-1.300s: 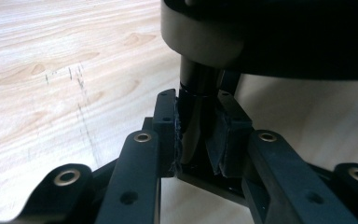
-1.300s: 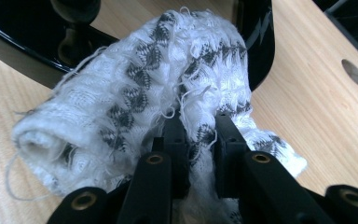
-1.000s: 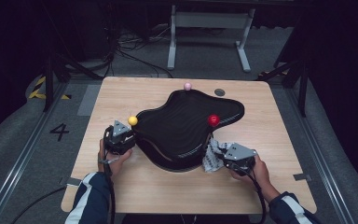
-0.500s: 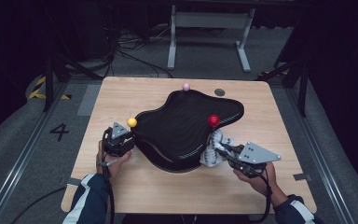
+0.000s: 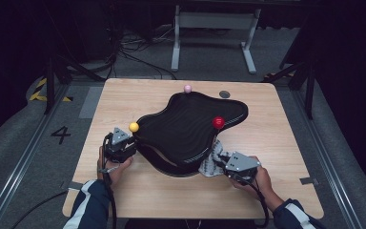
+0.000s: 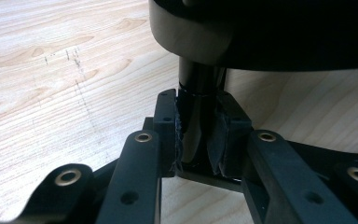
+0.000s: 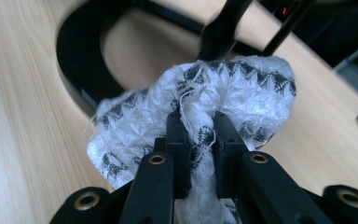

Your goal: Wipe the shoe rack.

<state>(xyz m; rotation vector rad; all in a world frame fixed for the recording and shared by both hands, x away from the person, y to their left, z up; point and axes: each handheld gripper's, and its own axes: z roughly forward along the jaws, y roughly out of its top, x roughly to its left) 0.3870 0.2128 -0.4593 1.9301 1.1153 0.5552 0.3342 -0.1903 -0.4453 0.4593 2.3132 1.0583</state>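
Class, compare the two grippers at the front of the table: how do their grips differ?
The left gripper clamps a rigid black post under the black board; the right gripper pinches a soft white patterned cloth. The left sits by the yellow ball, the right nearer the red ball. Both are shut.

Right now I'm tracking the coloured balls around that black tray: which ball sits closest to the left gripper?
The yellow ball, right beside the left gripper at the tray's near-left edge; the red ball and pink ball lie farther off.
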